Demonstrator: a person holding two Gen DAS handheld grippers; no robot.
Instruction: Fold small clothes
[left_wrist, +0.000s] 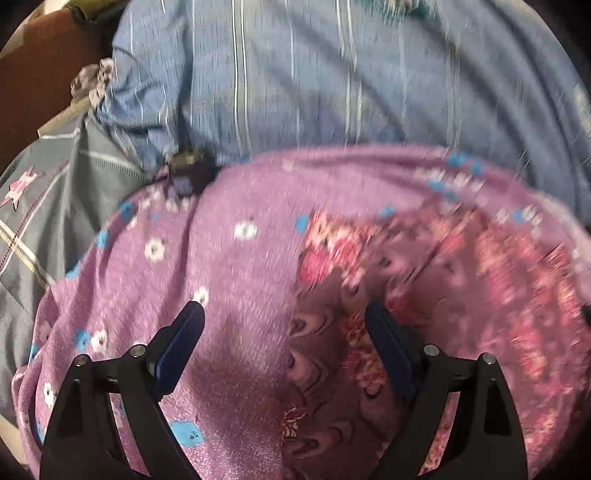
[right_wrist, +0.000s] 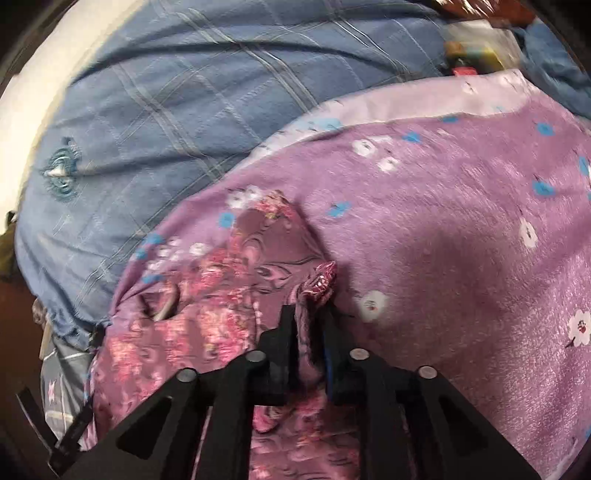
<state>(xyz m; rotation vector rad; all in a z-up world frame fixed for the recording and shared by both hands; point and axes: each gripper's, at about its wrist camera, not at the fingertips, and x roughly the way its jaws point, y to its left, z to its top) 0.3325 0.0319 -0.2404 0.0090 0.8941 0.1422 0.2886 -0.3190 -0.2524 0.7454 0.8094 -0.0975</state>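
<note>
A small mauve garment with a pink flower print (left_wrist: 399, 280) lies on a purple flowered blanket (left_wrist: 229, 266). My left gripper (left_wrist: 284, 314) is open, its jaws wide apart, and hovers low over the garment's left edge, holding nothing. In the right wrist view the same garment (right_wrist: 207, 295) lies crumpled at lower left of the blanket (right_wrist: 461, 229). My right gripper (right_wrist: 310, 310) is shut on a bunched fold of the garment, which sticks up between the fingers.
A blue striped quilt (left_wrist: 332, 74) lies behind the blanket and shows in the right wrist view too (right_wrist: 155, 110). A grey sheet with a pink star (left_wrist: 48, 206) lies at left. A small dark object (left_wrist: 188, 170) sits at the blanket's far edge.
</note>
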